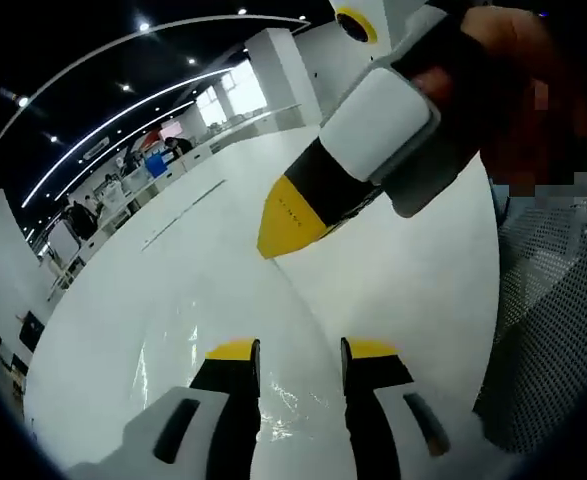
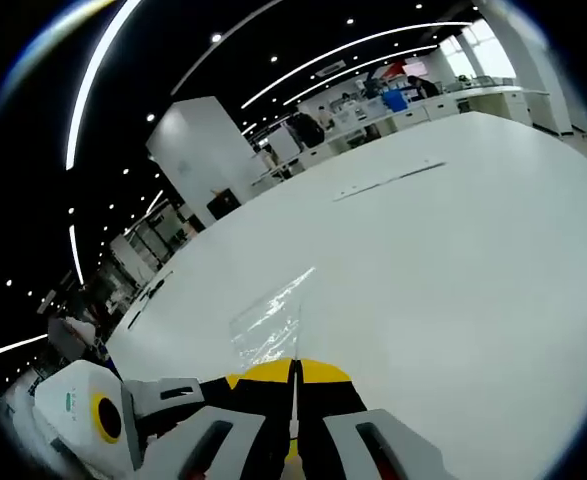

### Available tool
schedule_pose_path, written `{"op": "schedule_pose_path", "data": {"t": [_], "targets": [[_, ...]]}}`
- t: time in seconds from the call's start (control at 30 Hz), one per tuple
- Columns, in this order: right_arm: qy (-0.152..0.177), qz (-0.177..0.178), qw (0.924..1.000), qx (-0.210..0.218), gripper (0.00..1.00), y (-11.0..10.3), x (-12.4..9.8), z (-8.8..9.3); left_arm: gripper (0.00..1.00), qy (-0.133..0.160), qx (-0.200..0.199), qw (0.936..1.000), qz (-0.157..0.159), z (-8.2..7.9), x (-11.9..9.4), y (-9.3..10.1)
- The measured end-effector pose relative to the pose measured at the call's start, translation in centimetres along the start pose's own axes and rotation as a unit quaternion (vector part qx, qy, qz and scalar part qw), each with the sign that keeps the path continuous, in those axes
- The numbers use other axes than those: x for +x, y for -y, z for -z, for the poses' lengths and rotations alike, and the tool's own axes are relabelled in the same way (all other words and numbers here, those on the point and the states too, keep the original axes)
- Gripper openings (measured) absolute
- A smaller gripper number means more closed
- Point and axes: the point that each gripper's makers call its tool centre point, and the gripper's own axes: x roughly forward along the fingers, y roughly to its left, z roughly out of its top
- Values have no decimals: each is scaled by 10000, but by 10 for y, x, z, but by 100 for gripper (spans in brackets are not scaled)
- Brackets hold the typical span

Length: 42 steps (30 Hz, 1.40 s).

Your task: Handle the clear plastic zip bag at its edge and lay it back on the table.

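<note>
One clear zip bag (image 2: 269, 325) on white table (image 2: 453, 260), two tools, right tool (image 2: 295, 378) pinching its edge

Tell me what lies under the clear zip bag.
Through the clear zip bag only the white table shows; nothing else is visible beneath it. The right gripper is shut on its near edge, hiding that part. The left gripper is open over the film.

bag (image 2: 269, 325): clear, shiny
table (image 2: 453, 260): white
left gripper (image 1: 301, 352): black, white, yellow tips
right gripper (image 2: 295, 372): black, white, yellow tips
</note>
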Motion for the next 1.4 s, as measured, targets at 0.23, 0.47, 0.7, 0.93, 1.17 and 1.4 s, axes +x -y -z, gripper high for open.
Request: {"op": "schedule_pose_path", "data": {"t": [0.23, 0.47, 0.7, 0.93, 1.17, 1.4], "targets": [[42, 17, 10000, 46, 0, -2, -4, 0, 3, -65, 207, 9997, 58, 3, -5, -3], [-146, 117, 9991, -391, 0, 4, -6, 5, 0, -105, 490, 9986, 146, 3, -7, -8], [-262, 183, 9957, -870, 0, 3, -14, 10, 0, -242, 815, 9961, 235, 6, -6, -5], [-211, 40, 9848, -1721, 0, -4, -22, -2, 0, -322, 854, 9953, 327, 8, -5, -6], [-348, -146, 9636, -2649, 6, -11, -22, -7, 0, -326, 898, 9949, 321, 3, -3, -8], [-462, -244, 9502, -3073, 11, -10, -15, -5, 0, -436, 1171, 9913, 420, 4, -3, -7]]}}
